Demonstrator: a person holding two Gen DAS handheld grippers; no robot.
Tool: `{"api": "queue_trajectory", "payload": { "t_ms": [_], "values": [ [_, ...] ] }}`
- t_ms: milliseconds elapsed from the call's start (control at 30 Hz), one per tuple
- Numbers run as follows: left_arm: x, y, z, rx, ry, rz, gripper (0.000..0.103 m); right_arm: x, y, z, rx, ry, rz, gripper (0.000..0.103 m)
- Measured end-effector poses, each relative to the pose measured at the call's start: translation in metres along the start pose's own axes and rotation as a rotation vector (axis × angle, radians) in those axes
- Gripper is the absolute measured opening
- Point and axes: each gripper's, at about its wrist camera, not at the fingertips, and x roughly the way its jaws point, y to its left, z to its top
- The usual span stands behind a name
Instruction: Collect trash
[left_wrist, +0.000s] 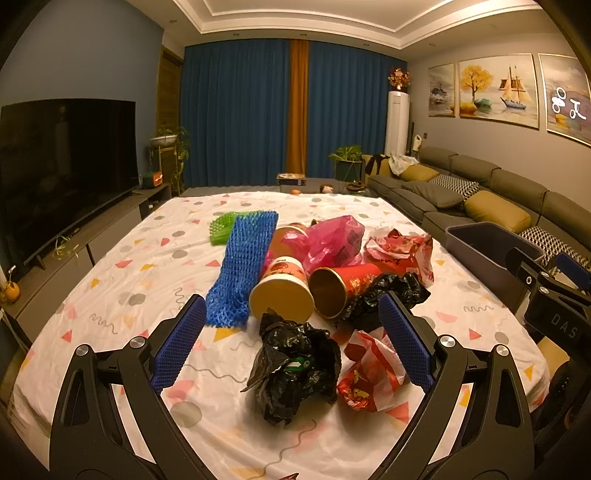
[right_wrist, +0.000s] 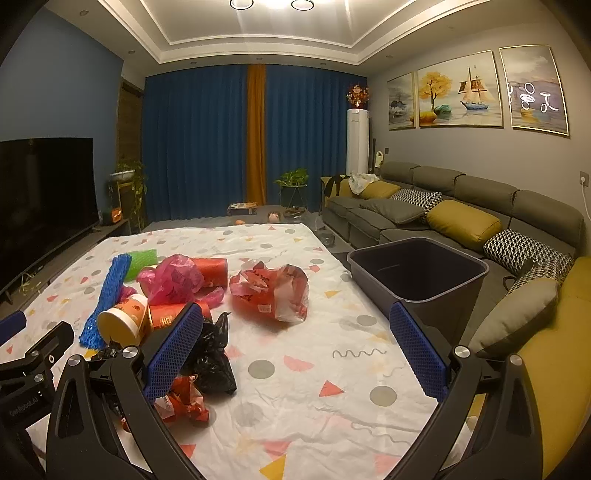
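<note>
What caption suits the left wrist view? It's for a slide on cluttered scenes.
Open left gripper hovers over a crumpled black bag amid cups and wrappers on a patterned tablecloth.

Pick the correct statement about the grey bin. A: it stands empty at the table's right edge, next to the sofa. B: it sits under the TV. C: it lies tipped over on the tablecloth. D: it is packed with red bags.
A: the grey bin stands upright beside the sofa, its inside bare.
</note>
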Motion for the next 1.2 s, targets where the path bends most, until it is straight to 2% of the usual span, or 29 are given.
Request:
{"api": "queue_trajectory", "payload": {
  "t_ms": [1200],
  "values": [
    [-0.0029, -0.0019, 0.0005, -0.001, 0.002, -0.003, 0.093, -0.0022, -0.0029, 0.0003, 0.007, -0.009, -0.007, 0.098]
  ]
}}
